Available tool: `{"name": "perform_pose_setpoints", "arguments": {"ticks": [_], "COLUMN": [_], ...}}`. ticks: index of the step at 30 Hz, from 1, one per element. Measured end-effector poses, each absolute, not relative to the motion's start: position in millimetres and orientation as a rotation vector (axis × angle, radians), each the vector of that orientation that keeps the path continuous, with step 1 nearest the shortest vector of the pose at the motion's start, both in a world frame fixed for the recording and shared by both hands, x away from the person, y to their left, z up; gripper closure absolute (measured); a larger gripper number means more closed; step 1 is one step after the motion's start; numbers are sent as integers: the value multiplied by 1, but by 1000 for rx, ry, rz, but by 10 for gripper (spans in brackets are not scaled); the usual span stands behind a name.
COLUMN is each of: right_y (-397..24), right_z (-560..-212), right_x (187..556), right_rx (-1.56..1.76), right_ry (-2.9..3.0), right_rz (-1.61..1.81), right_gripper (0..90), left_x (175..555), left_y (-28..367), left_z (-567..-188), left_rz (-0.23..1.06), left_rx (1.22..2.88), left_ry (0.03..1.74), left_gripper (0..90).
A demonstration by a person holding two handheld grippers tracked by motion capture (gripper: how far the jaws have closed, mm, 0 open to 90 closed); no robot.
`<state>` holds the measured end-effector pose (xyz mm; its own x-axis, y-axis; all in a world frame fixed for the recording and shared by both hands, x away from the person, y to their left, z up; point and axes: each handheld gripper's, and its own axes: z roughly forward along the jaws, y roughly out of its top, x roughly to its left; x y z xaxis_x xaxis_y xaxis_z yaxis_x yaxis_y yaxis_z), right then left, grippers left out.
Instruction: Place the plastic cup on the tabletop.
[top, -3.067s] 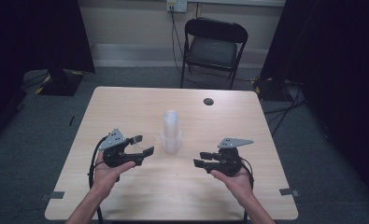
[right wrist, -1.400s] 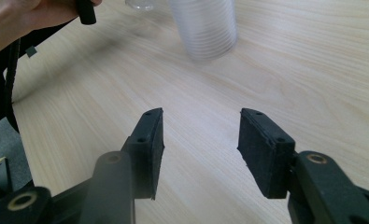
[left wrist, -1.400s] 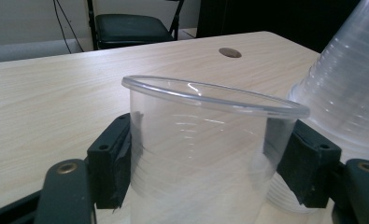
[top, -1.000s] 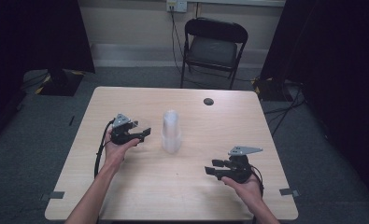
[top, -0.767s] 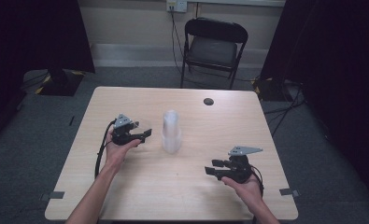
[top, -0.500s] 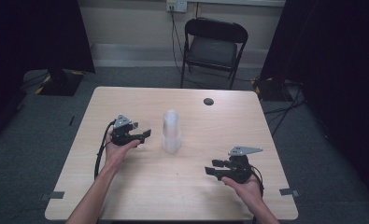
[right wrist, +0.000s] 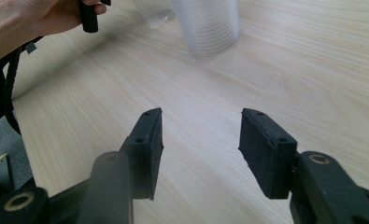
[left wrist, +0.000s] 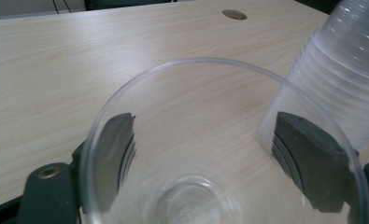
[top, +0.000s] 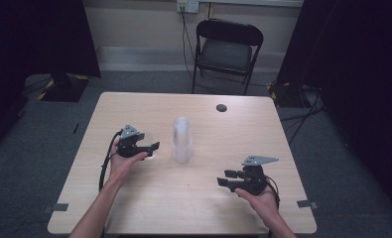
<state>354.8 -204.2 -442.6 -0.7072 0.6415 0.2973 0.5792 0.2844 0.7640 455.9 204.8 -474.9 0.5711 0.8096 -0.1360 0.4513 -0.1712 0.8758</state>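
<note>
An upside-down stack of clear plastic cups (top: 182, 141) stands mid-table; it is also at the right of the left gripper view (left wrist: 350, 70) and at the top of the right gripper view (right wrist: 210, 23). A single clear cup (left wrist: 210, 63) stands upright between the jaws of my left gripper (left wrist: 205, 116), just left of the stack. Those jaws have just been opening; the pads (left wrist: 119, 154) flank the cup's lower wall without squeezing it. From above, the left gripper (top: 151, 148) lies left of the stack. My right gripper (top: 226, 179) hovers open and holds nothing near the front right (right wrist: 201, 114).
A small dark round spot (top: 222, 107) marks the far side of the wooden table (top: 134, 198). A black folding chair (top: 227, 49) stands behind the table. Bare wood lies between the stack and the right gripper.
Since the oldest frame my left hand went back and left, my right hand toward the front right. Over the last second both hands kept still, and the left jaws spread wider.
</note>
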Motion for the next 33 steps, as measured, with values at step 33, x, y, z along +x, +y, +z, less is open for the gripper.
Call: {"name": "perform_pose_setpoints", "arguments": {"ticks": [33], "right_y": [-214], "right_z": [-445], "right_x": [358], "right_rx": [1222], "right_ry": [2403], "right_rz": [1402], "right_gripper": [492], "left_x": [414], "left_y": [227], "left_z": [-463], "left_rz": [449], "left_rx": [1881], "left_ry": [1082], "left_gripper": [158]}}
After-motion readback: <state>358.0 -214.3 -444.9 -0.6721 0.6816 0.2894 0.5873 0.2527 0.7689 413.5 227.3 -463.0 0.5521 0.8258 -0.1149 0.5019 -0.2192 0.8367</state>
